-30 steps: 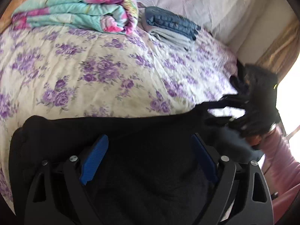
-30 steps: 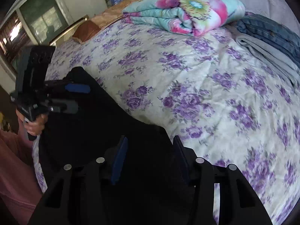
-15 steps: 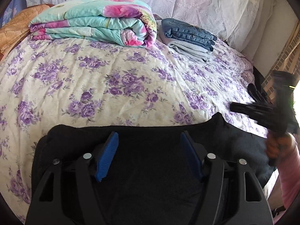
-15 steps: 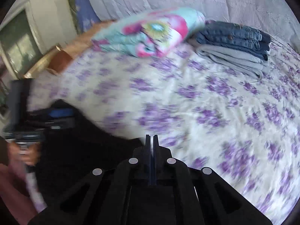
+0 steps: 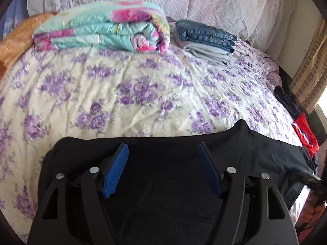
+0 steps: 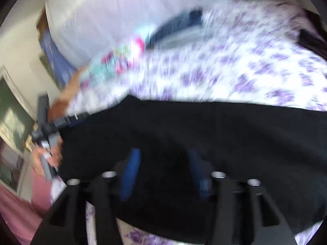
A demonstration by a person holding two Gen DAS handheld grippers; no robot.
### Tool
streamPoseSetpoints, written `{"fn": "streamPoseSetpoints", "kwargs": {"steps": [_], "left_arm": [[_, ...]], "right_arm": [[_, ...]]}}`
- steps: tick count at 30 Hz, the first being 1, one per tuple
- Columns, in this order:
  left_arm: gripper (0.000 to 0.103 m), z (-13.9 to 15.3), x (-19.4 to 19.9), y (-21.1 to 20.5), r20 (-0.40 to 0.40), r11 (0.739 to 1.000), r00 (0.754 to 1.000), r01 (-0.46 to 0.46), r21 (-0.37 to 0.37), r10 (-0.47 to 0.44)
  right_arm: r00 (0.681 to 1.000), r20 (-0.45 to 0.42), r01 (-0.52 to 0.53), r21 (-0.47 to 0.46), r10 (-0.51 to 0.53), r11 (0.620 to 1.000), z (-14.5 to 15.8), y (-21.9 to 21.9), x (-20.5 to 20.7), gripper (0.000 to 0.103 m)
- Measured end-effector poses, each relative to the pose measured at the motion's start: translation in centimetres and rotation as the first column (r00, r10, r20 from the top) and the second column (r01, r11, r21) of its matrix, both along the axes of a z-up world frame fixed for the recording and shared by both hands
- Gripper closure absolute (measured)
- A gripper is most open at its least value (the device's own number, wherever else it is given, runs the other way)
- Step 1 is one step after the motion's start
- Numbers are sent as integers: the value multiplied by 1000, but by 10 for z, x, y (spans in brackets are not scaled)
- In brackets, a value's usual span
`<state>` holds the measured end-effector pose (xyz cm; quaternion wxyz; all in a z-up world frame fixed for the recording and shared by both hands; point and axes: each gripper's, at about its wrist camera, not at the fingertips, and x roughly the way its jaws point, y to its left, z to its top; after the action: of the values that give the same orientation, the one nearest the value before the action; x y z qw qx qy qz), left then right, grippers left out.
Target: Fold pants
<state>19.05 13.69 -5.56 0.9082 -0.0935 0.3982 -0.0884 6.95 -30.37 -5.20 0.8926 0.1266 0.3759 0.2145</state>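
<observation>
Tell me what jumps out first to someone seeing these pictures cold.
The black pants spread across the near edge of the bed fill the foreground, with the open left gripper hovering over them. Behind, the purple-flowered bedsheet carries a bright turquoise-and-pink folded quilt at the far side, with a stack of folded jeans just right of it. The right wrist view is heavily motion-blurred; the right gripper looks open above the same pants.

The bed (image 5: 143, 85), covered by a cream sheet with purple flowers, carries black pants (image 5: 167, 183) spread across its near edge, a folded turquoise-and-pink floral quilt (image 5: 102, 32) at the far left, and just right of it a stack of folded jeans (image 5: 206, 38).
</observation>
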Motion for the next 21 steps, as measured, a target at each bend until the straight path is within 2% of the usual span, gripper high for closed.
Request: {"fn": "streamPoseSetpoints", "kwargs": {"steps": [2,3,5,7,9,11,13,15,16,18,19,20,21], "left_arm": [[16,19,-18,-15,86,998,996,0,62,-5],[13,28,-28,-23,124,997,992,22,71,-31],[8,40,-48,-41,168,993,980,101,59,-110],[8,39,-62,-60,141,979,969,204,5,-203],[8,26,-70,-75,80,952,952,300,-61,-295],[8,9,-75,-90,15,934,937,350,-73,-350],[9,-12,-81,-101,-57,938,937,346,17,-345],[8,-17,-95,-110,-34,927,937,349,137,-348],[8,-18,-101,-113,-33,918,937,349,188,-349],[8,-20,-107,-113,-38,907,938,344,243,-345],[8,-19,-109,-113,-35,907,939,339,250,-341],[8,-18,-111,-111,-31,909,941,334,250,-337],[8,-15,-112,-109,-28,911,942,331,245,-334]], "right_arm": [[999,-16,32,-47,-33,998,-12,-8,-7,42],[997,-40,61,-79,-65,995,-19,-14,-7,43],[994,-71,85,-32,-87,996,-25,-33,-12,48],[989,-71,134,55,-129,990,-19,-52,-18,44],[986,-13,165,125,-165,978,-9,-63,-21,41],[984,26,172,167,-178,971,-6,-69,-14,37],[987,27,150,200,-158,968,-13,-69,-3,34],[986,-35,165,174,-161,971,-23,-73,14,35],[974,-89,219,117,-209,969,-31,-83,21,37],[953,-141,286,123,-268,950,-36,-104,26,73],[928,-184,354,155,-325,922,-35,-121,26,74],[908,-190,405,170,-373,899,-32,-128,25,69],[892,-166,445,167,-420,880,-24,-131,23,50]]}}
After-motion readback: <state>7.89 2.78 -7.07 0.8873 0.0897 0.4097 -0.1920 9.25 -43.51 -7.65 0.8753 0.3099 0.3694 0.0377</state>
